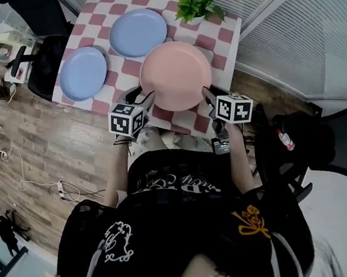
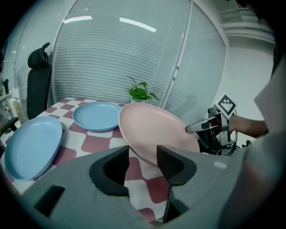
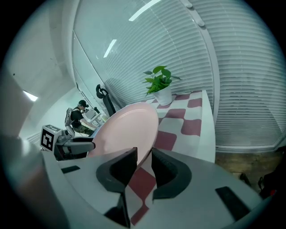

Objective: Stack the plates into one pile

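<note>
Pink plate (image 1: 175,75) tilted over the near edge of the table (image 1: 224,40), pinched on both sides: left gripper (image 1: 146,101) clamped on its left rim, right gripper (image 1: 208,96) clamped on its right rim. Blue plate (image 1: 84,73) flat by left edge, second blue plate (image 1: 138,33) by far edge, apart. Plant (image 1: 197,2) at far right corner.

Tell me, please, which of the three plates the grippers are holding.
The pink plate, clamped at opposite rim edges; both blue plates lie flat on the checkered table.
</note>
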The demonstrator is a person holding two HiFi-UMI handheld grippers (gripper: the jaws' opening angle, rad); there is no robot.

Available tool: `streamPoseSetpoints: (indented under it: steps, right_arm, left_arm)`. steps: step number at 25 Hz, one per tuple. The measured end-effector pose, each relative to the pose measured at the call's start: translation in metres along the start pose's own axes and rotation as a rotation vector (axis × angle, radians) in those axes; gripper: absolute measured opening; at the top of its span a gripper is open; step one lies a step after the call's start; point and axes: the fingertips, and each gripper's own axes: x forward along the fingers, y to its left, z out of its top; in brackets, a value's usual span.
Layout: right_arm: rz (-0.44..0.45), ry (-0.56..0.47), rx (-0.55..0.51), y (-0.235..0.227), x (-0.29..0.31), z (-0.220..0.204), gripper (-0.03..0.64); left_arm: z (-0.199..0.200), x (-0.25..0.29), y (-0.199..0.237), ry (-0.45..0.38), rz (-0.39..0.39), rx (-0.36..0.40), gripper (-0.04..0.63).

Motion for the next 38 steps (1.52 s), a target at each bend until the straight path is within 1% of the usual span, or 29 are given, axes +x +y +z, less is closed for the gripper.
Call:
streamPoseSetpoints:
  steps: [4,9,13,17,21,28,33,35,36,38]
  right_arm:
    - [-0.018,-0.037,0.024,0.025,0.022,0.021,0.098]
    - [-0.057,-0.055,0.033,0.057,0.058,0.048,0.097]
    - [-0.092,-0.058,0.043,0.074,0.089,0.067,0.094]
    - [-0.096,-0.057,0.058,0.088,0.116,0.085,0.095]
    - [-0.11,-0.03,0.076,0.091,0.143,0.097,0.095]
    - [-0.148,0.029,0.129,0.082,0.183,0.104,0.095]
    - [-0.171,0.067,0.16,0.076,0.2,0.099,0.095]
    - [-0.173,0.066,0.173,0.075,0.203,0.098,0.095]
    - [-0.169,0.059,0.184,0.075,0.204,0.099,0.095]
    - [-0.161,0.039,0.206,0.075,0.205,0.101,0.095]
  left_arm:
    - [0.021,-0.01,0.036,-0.024,-0.023,0.026,0.201]
    - [0.046,-0.019,0.09,-0.043,-0.053,0.059,0.201]
    - [0.062,-0.021,0.132,-0.05,-0.067,0.077,0.201]
    - [0.074,-0.015,0.168,-0.043,-0.078,0.076,0.201]
    - [0.081,-0.003,0.197,-0.014,-0.099,0.057,0.201]
    - [0.087,0.025,0.232,0.051,-0.127,0.036,0.201]
    - [0.078,0.039,0.244,0.094,-0.139,0.008,0.201]
    - [0.074,0.044,0.248,0.113,-0.138,-0.004,0.202]
    - [0.073,0.045,0.25,0.115,-0.137,-0.01,0.202]
    - [0.077,0.046,0.252,0.092,-0.137,-0.023,0.202]
